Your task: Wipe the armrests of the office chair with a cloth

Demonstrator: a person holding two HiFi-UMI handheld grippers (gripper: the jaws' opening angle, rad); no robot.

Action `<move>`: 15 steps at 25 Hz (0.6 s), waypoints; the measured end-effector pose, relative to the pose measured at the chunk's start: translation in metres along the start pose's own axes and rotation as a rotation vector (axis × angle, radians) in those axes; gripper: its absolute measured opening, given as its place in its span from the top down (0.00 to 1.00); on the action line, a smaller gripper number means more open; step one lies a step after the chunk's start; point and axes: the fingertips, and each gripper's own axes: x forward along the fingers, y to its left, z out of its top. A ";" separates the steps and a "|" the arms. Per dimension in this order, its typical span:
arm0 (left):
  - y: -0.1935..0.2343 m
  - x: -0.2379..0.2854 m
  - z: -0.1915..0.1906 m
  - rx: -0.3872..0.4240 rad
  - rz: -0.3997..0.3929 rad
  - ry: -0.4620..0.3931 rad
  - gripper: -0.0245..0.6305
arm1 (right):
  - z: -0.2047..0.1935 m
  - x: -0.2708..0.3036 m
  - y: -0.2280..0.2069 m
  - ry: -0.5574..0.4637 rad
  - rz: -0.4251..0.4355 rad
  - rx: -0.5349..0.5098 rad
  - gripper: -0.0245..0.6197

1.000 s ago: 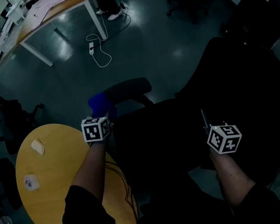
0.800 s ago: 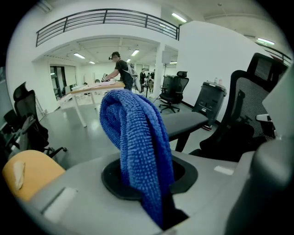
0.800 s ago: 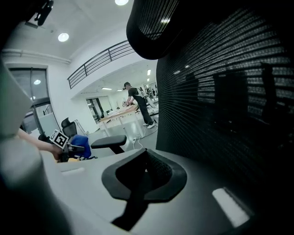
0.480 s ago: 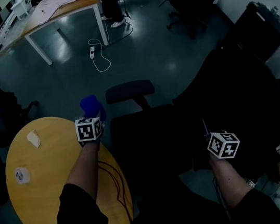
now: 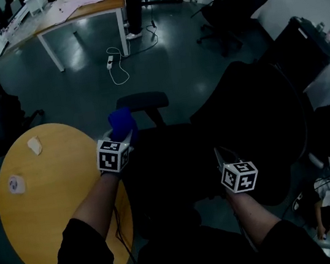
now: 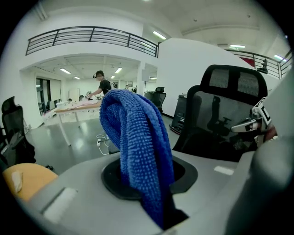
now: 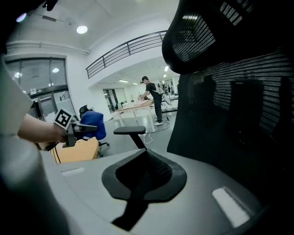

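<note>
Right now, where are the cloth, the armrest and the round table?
cloth [image 6: 138, 147], left gripper view, middle of the hanging blue fold
armrest [image 5: 142, 101], head view, top of the black pad
table [image 5: 49, 202], head view, bare yellow top

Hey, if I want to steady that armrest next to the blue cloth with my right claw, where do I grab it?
Probably the flat pad, not the slanted post beneath. It lies level and looks thin, so bring the right claw in level from its near side, one jaw above and one below, away from the blue cloth at its end.
</note>
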 end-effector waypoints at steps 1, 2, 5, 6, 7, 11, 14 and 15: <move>-0.014 -0.008 0.002 -0.009 -0.002 -0.012 0.80 | -0.001 -0.002 0.005 -0.002 0.024 -0.009 0.95; -0.029 -0.016 0.004 -0.020 -0.005 -0.024 0.80 | -0.002 -0.004 0.011 -0.007 0.049 -0.017 0.95; -0.079 -0.034 0.000 -0.048 -0.018 -0.040 0.80 | -0.003 -0.013 0.027 -0.022 0.126 -0.035 0.95; -0.097 -0.039 -0.004 -0.056 -0.022 -0.036 0.80 | -0.005 -0.017 0.030 -0.025 0.149 -0.039 0.95; -0.114 -0.043 -0.009 -0.063 -0.025 -0.031 0.80 | -0.007 -0.021 0.033 -0.027 0.170 -0.041 0.95; -0.182 -0.058 -0.030 -0.087 -0.048 -0.013 0.80 | -0.012 -0.040 0.044 -0.033 0.244 -0.052 0.95; -0.227 -0.064 -0.042 -0.128 -0.067 -0.014 0.80 | -0.017 -0.052 0.048 -0.042 0.285 -0.063 0.95; -0.240 -0.065 -0.047 -0.138 -0.070 -0.015 0.80 | -0.019 -0.056 0.048 -0.044 0.295 -0.068 0.95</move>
